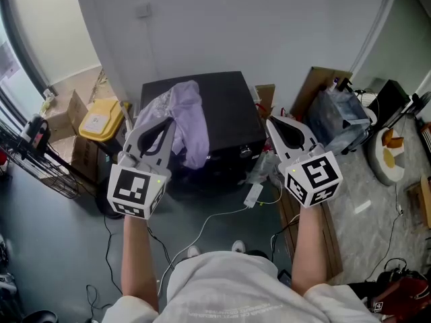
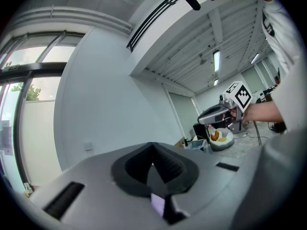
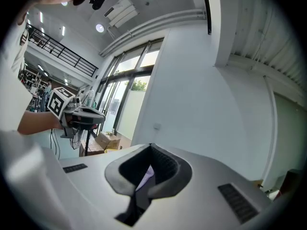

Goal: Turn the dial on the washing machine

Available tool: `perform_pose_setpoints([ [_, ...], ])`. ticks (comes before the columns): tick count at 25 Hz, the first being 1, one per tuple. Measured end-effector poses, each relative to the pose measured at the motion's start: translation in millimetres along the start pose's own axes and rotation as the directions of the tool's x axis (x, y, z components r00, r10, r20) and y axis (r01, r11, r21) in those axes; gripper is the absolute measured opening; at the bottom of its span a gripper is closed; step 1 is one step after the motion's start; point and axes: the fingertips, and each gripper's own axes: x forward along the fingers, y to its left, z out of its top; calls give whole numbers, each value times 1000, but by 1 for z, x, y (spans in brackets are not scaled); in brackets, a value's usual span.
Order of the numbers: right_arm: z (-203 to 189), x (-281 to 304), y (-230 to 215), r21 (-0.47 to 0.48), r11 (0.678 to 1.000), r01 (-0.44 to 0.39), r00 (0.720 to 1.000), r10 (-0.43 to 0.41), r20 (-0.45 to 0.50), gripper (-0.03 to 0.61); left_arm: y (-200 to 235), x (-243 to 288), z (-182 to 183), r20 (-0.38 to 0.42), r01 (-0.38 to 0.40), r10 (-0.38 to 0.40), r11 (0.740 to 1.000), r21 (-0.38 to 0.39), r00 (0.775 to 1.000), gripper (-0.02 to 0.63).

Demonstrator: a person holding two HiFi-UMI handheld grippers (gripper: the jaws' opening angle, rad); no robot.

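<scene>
- I can't find the dial in any view. The only candidate for the machine is the black box-shaped unit [image 1: 229,103] against the white wall, and I can't confirm that it is one, so any reach from here would be aimed on a guess.
- A crumpled lilac cloth [image 1: 183,116] lies over the left part of that unit's top and hangs down its front. If the control sits under it, I judge a jaw could catch the fabric and drag it instead of getting a clean hold.
- The left gripper [image 1: 167,123] has its jaws closed tip to tip with nothing between them, and so does the right gripper [image 1: 271,123]. Pushed at a knob like that, they would only nudge or skid off it (no bite at all).
- A thin white cable [image 1: 222,215] trails over the floor in front of the unit, and a step closer could snag it.
- Both forearms stretch straight forward, side by side. The grippers are held level with their marker cubes toward the person.
- The left one is in front of the unit's left front corner, over the cloth's edge, and the right one is at its right front corner.
- Both gripper views look over the unit at the wall, not at any control.
</scene>
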Motion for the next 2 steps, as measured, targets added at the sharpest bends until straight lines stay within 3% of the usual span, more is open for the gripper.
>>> perform_pose_setpoints([
  [2,-1,0,2,3,1000,0,1000,0,1,12,1,-1,-2,-4,-1,1,1000,-2,1000,14],
])
